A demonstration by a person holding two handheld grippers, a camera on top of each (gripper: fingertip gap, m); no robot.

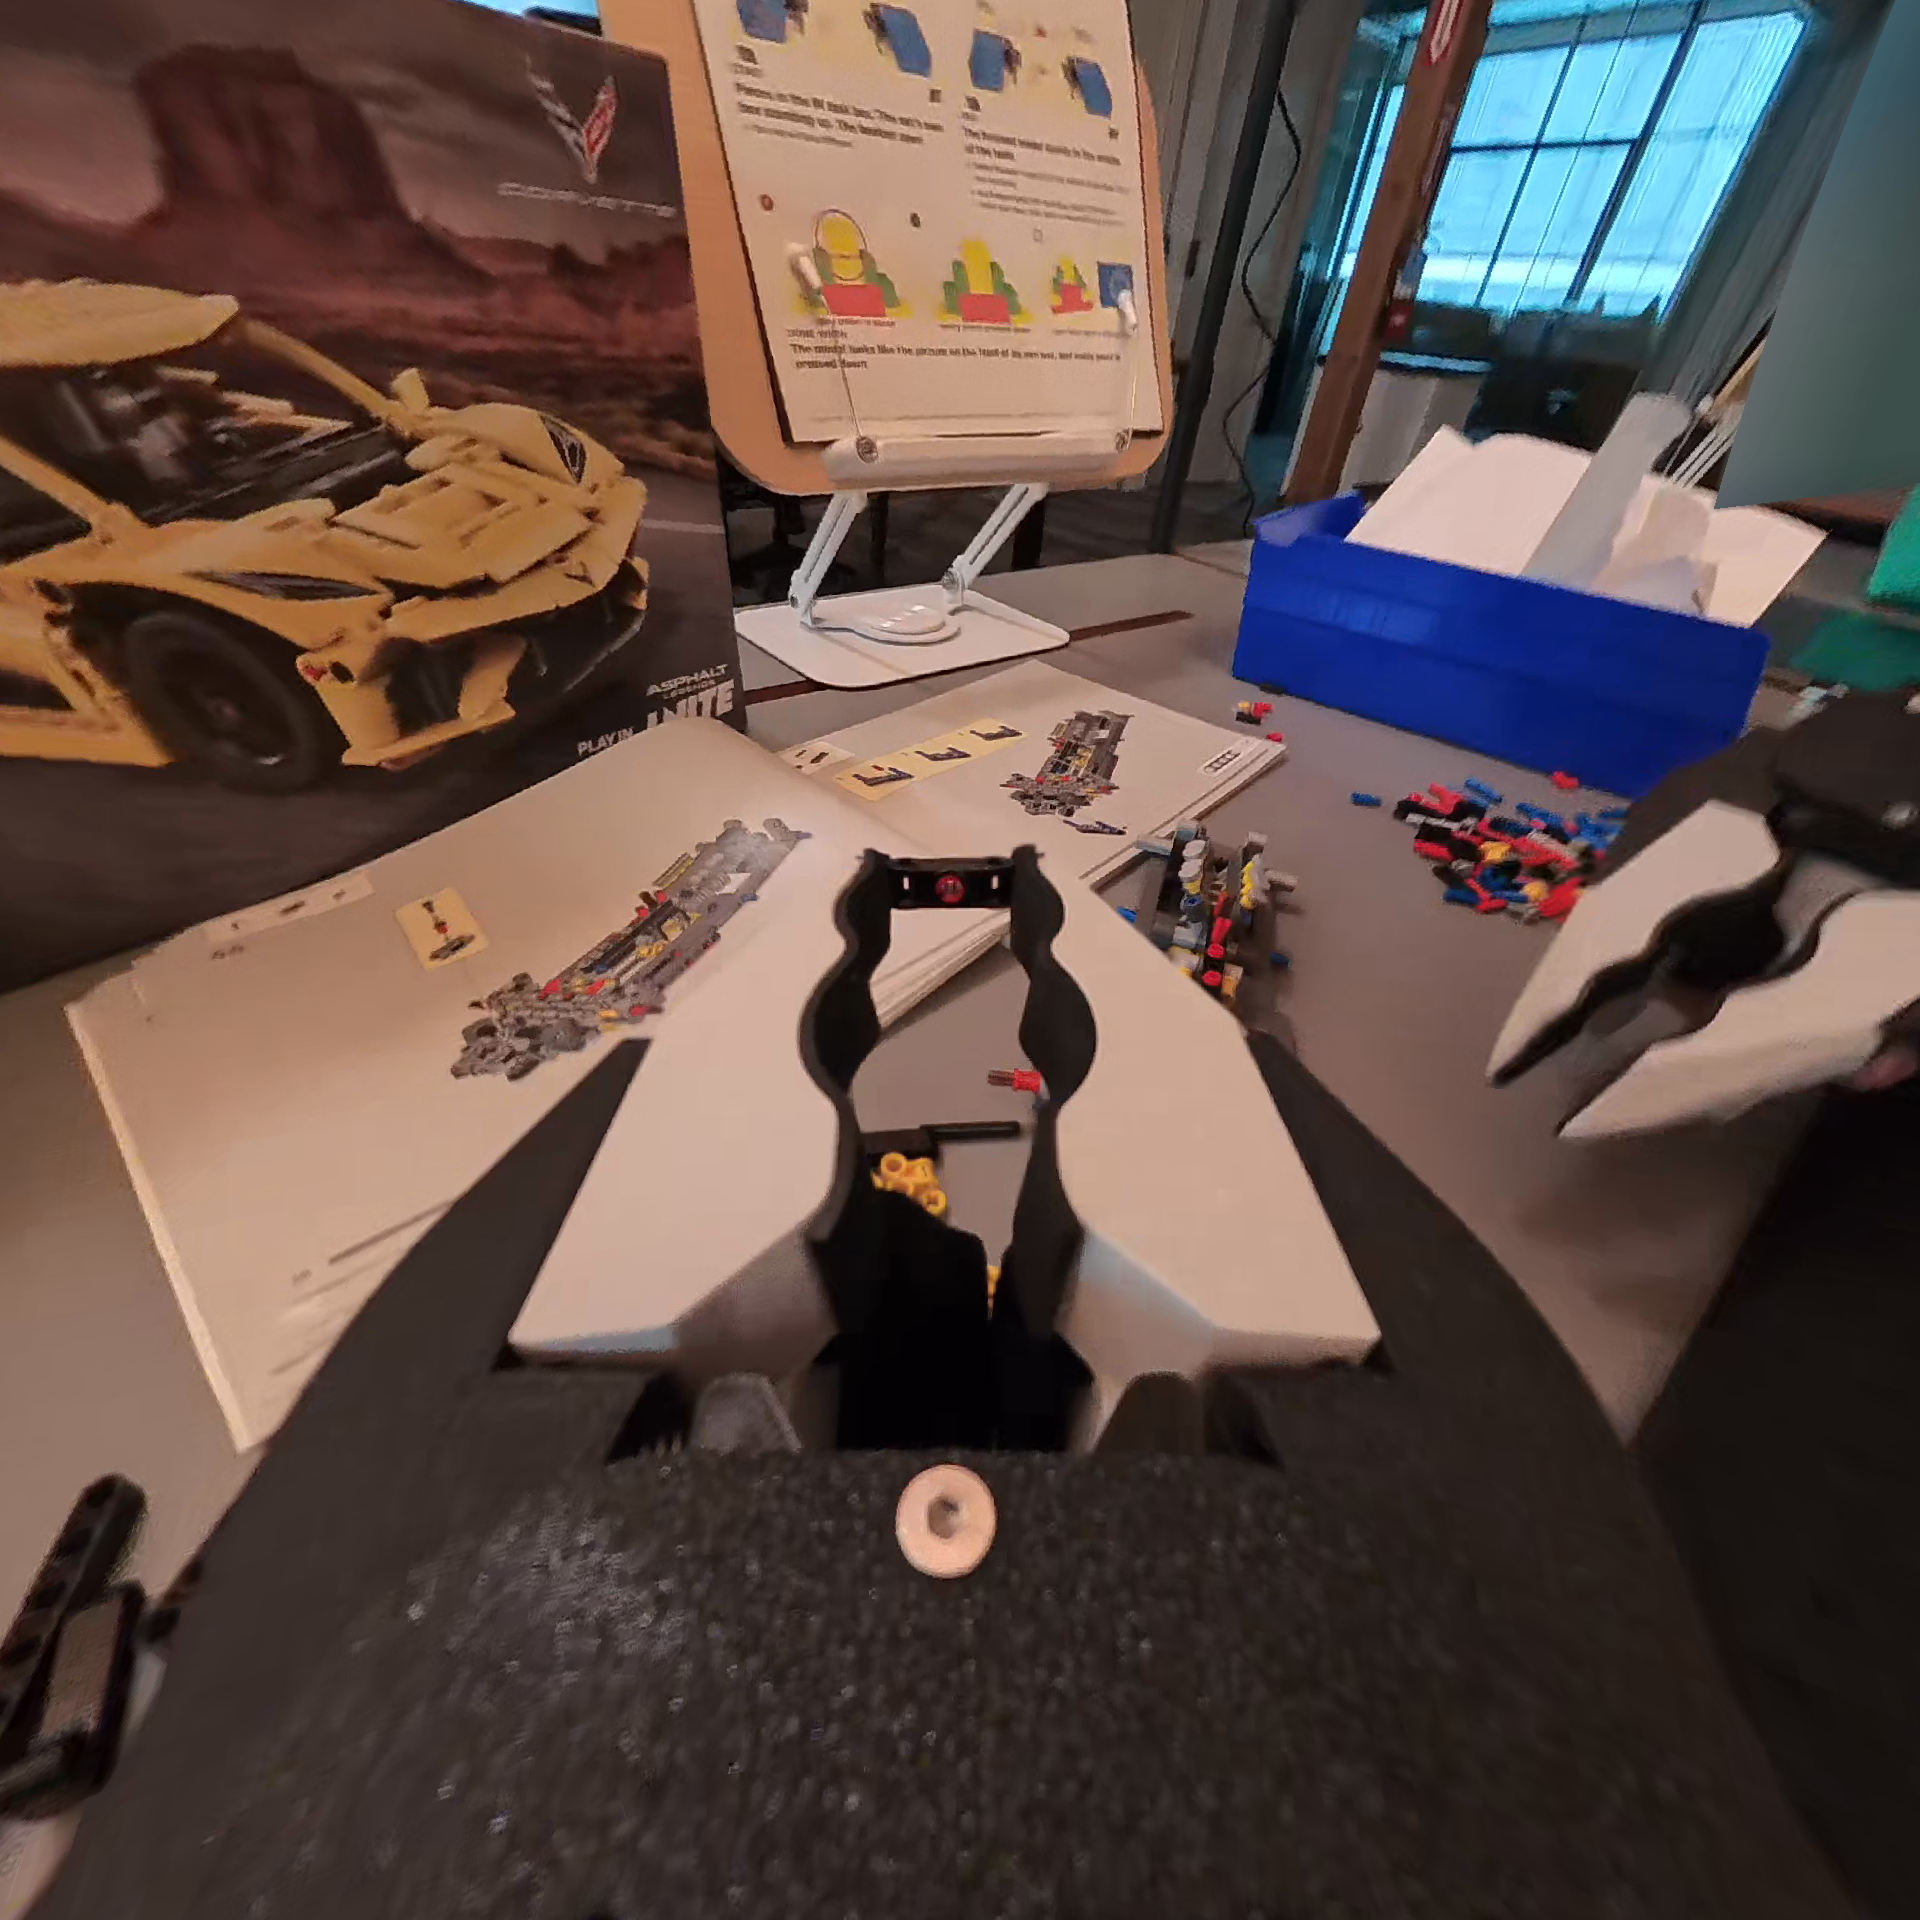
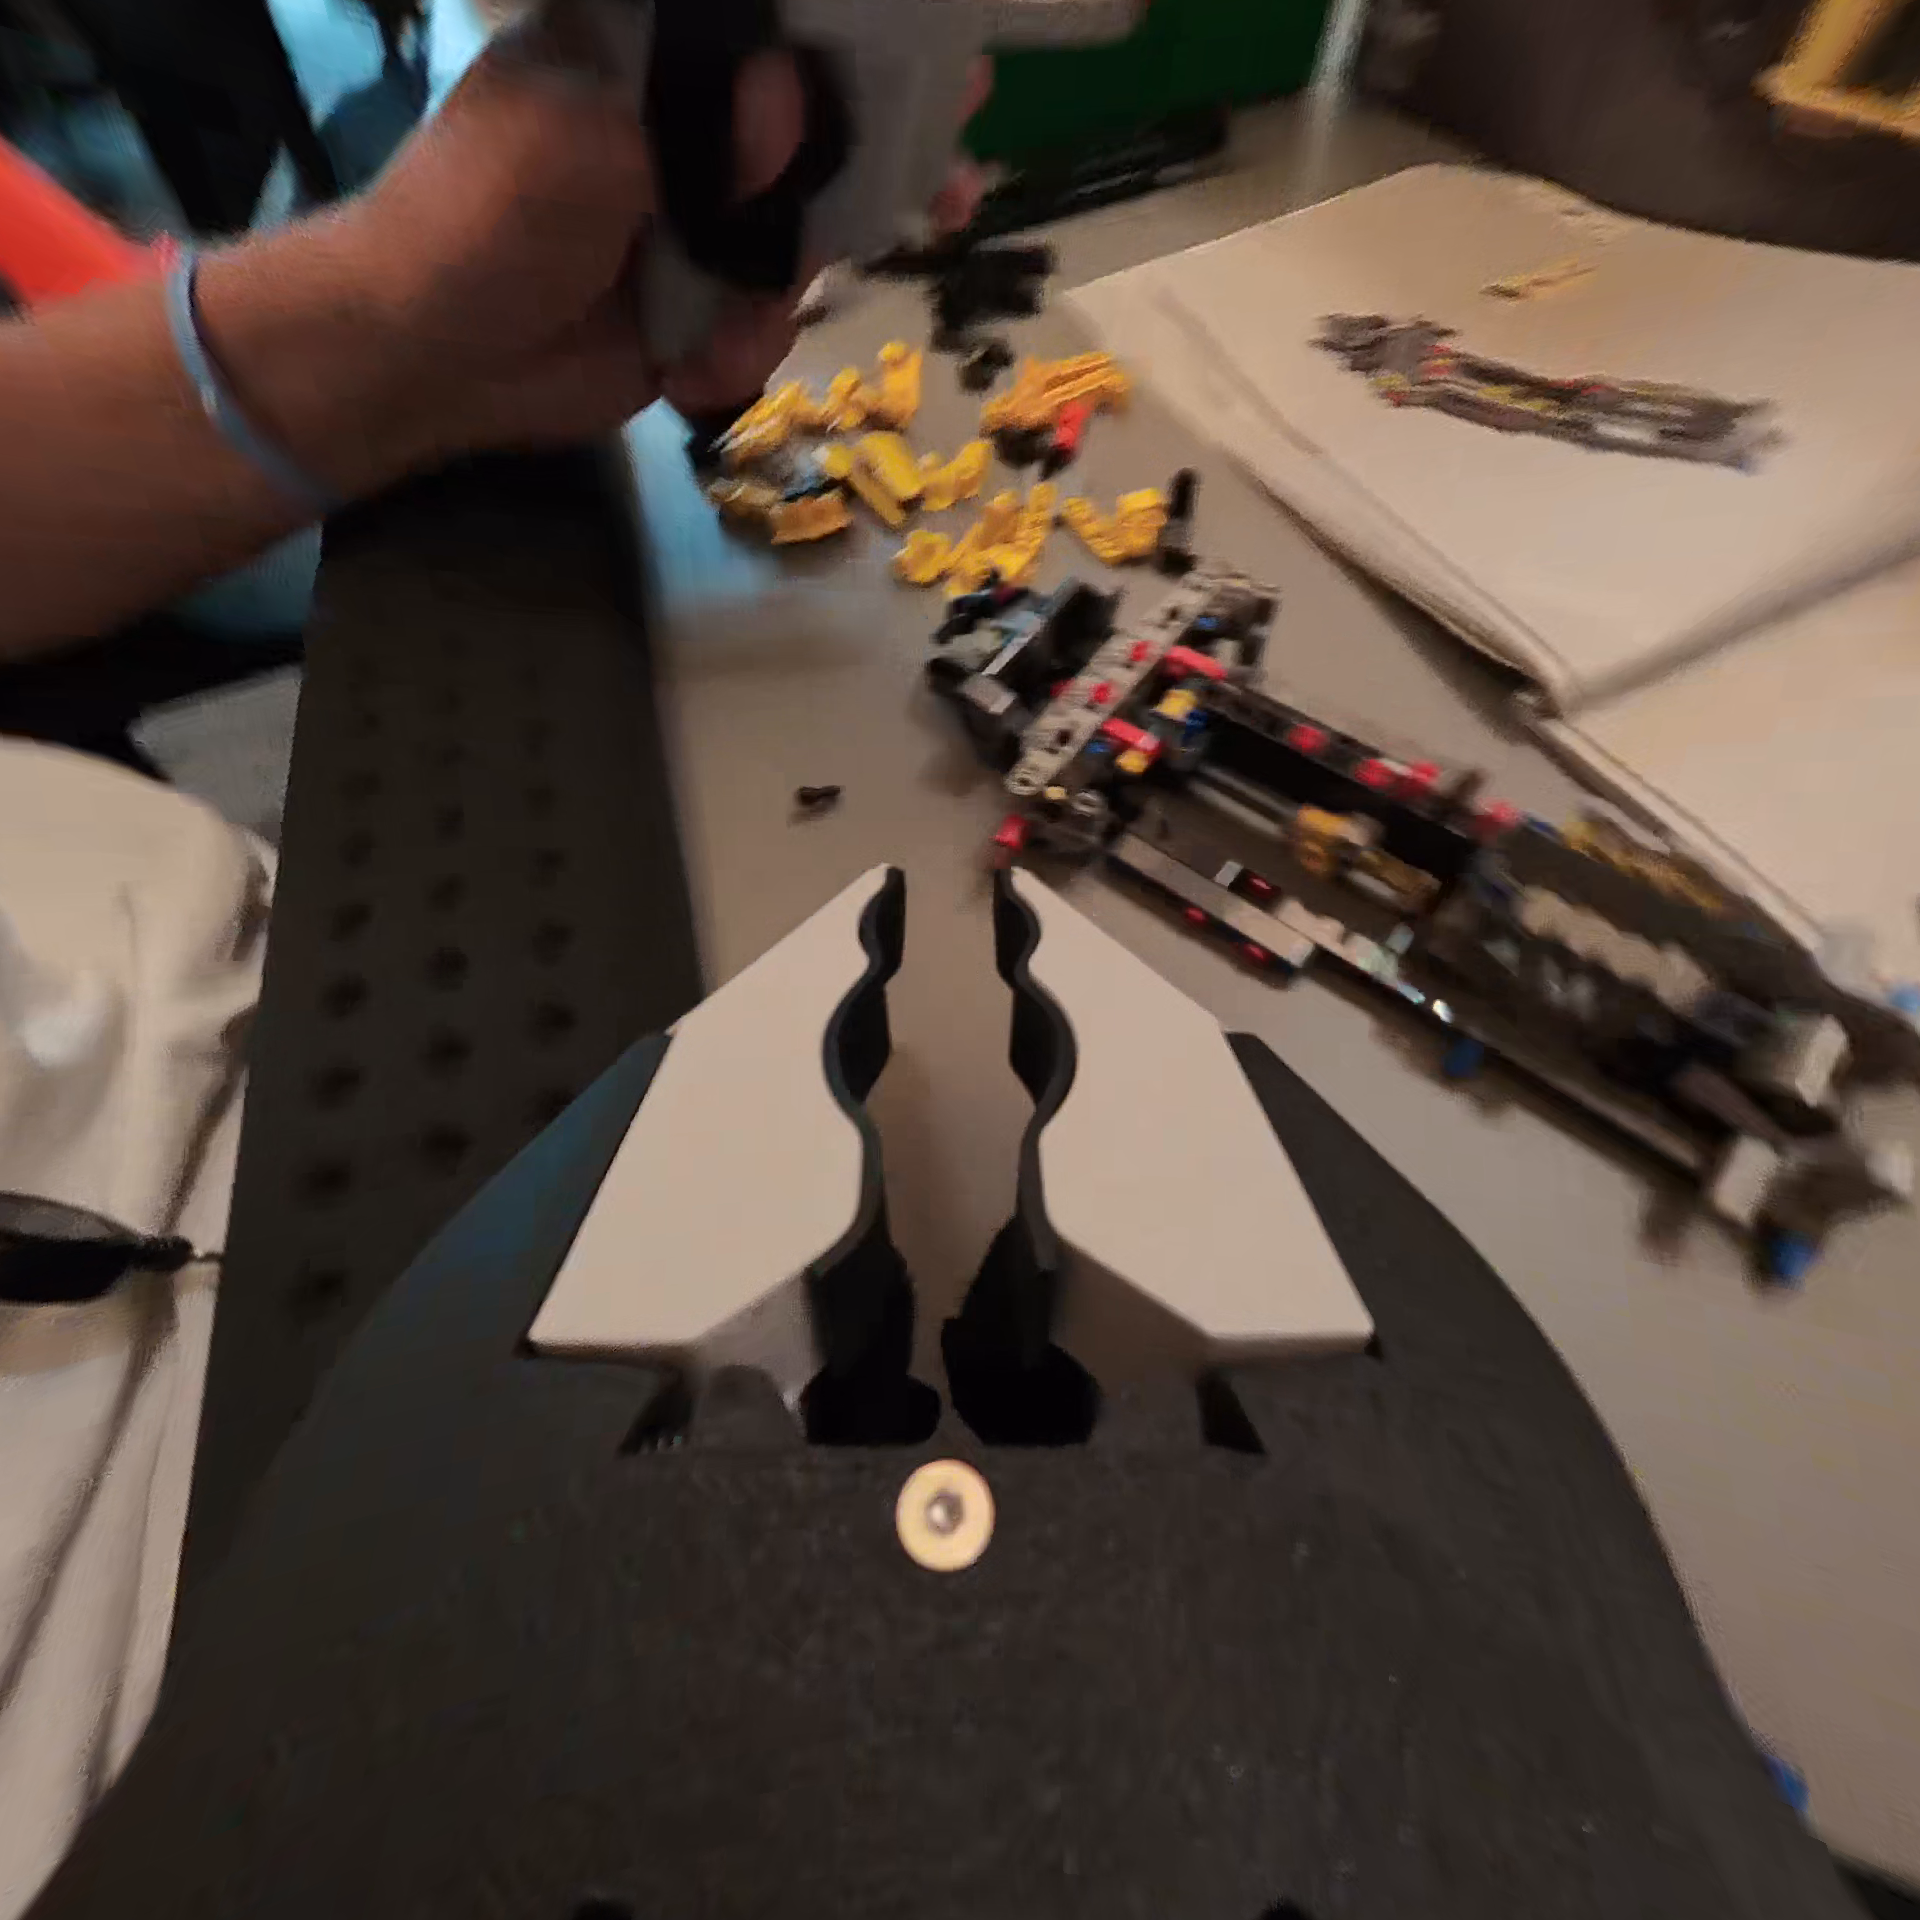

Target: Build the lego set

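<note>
My left gripper (image 1: 951, 871) is shut on a short black beam with a red pin (image 1: 950, 886) in its middle, held above the open instruction booklet (image 1: 436, 997). The part-built chassis (image 1: 1216, 904) lies on the table beyond it; it also shows in the right wrist view (image 2: 1299, 821). My right gripper (image 2: 948, 883) is open and empty, just left of the chassis end. It also shows at the right of the left wrist view (image 1: 1538, 1091). Yellow pieces (image 2: 935, 468) lie beyond it. A loose red pin (image 1: 1016, 1081) lies under my left gripper.
The set's box (image 1: 312, 499) stands at the back left, a stand with a printed sheet (image 1: 935, 260) behind the booklet. A blue bin (image 1: 1496, 634) sits at the back right beside a pile of small red, blue and black pieces (image 1: 1496, 842). A person's hand (image 2: 436, 312) holds the left gripper. About 15 centimetres separates my left fingertips from my right.
</note>
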